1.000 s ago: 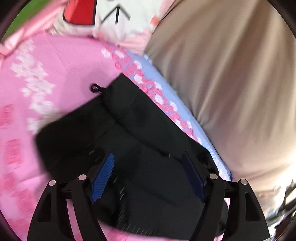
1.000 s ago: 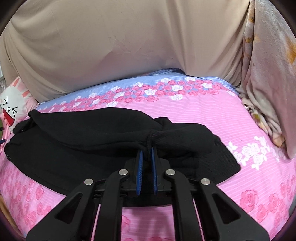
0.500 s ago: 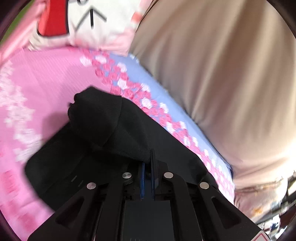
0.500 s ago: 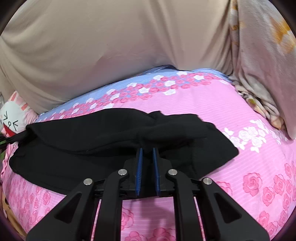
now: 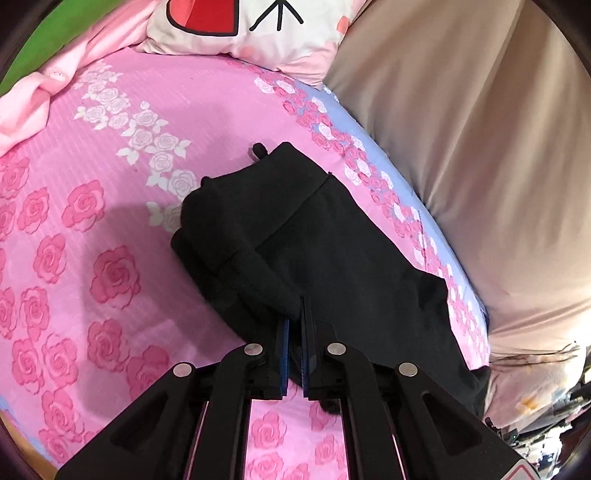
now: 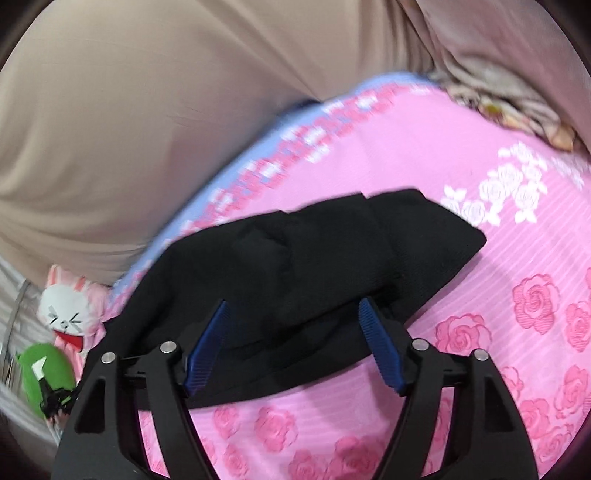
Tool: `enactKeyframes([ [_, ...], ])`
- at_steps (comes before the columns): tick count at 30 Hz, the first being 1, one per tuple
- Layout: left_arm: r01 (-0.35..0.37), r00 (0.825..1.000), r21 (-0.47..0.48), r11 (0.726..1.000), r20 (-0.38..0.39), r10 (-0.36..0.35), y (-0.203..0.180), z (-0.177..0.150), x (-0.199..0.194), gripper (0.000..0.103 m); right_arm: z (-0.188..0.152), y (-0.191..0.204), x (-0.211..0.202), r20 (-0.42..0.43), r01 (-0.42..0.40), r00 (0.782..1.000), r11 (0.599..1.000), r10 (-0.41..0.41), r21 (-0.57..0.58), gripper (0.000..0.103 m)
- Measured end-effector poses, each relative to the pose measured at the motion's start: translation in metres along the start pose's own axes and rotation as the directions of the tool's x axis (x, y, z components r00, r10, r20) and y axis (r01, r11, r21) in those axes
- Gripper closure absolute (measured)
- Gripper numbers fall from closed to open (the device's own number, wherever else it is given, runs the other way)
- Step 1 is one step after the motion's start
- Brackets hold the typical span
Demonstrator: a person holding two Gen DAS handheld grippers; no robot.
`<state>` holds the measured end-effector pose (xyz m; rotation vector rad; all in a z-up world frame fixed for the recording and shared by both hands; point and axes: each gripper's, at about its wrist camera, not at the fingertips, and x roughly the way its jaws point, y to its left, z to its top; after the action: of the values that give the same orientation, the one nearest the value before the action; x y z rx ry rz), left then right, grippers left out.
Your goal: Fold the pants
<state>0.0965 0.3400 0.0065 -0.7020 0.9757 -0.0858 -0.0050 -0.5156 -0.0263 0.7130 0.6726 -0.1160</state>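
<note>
The black pants point(image 5: 314, 236) lie folded lengthwise on the pink rose bedsheet point(image 5: 92, 221). My left gripper point(image 5: 295, 317) is shut on the near edge of the pants near the waistband end, where a drawstring loop point(image 5: 259, 150) pokes out. In the right wrist view the pants point(image 6: 314, 266) lie under and beyond my right gripper point(image 6: 293, 314), which is open with its blue pads point(image 6: 380, 347) spread just above the cloth and holds nothing.
A beige cover point(image 5: 480, 147) bulges along the far side of the bed. A white cartoon pillow point(image 5: 251, 26) and pink cloth point(image 5: 33, 99) lie at the head. A rabbit plush point(image 6: 68, 314) and green toy point(image 6: 44, 373) sit left. A floral blanket point(image 6: 517, 107) lies far right.
My left gripper closed on the pants edge and has pulled back toward me. My right gripper has opened and let go of the pants, and swung so its view tilts.
</note>
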Motion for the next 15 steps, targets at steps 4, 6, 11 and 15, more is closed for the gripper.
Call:
enactKeyframes([
  [4, -0.017, 1.000, 0.037, 0.999, 0.012, 0.017, -0.017, 0.014, -0.002, 0.100, 0.019, 0.014, 0.005, 0.021, -0.032, 0.999, 0.999, 0.032, 0.005, 0.100],
  [6, -0.006, 0.999, 0.055, 0.998, 0.035, 0.005, -0.029, 0.026, -0.012, 0.100, 0.039, 0.026, -0.027, 0.114, -0.072, 0.991, 0.997, 0.074, -0.020, 0.100],
  [11, -0.051, 0.997, 0.098, 0.994, 0.059, 0.045, -0.037, 0.033, -0.026, 0.100, 0.068, 0.016, -0.075, 0.177, 0.009, 0.984, 0.999, -0.001, -0.043, 0.100],
  [15, -0.123, 0.992, 0.108, 0.986, 0.003, 0.124, -0.015, 0.014, 0.002, 0.097, 0.043, -0.029, -0.026, -0.001, 0.127, 0.992, 0.991, -0.127, -0.028, 0.100],
])
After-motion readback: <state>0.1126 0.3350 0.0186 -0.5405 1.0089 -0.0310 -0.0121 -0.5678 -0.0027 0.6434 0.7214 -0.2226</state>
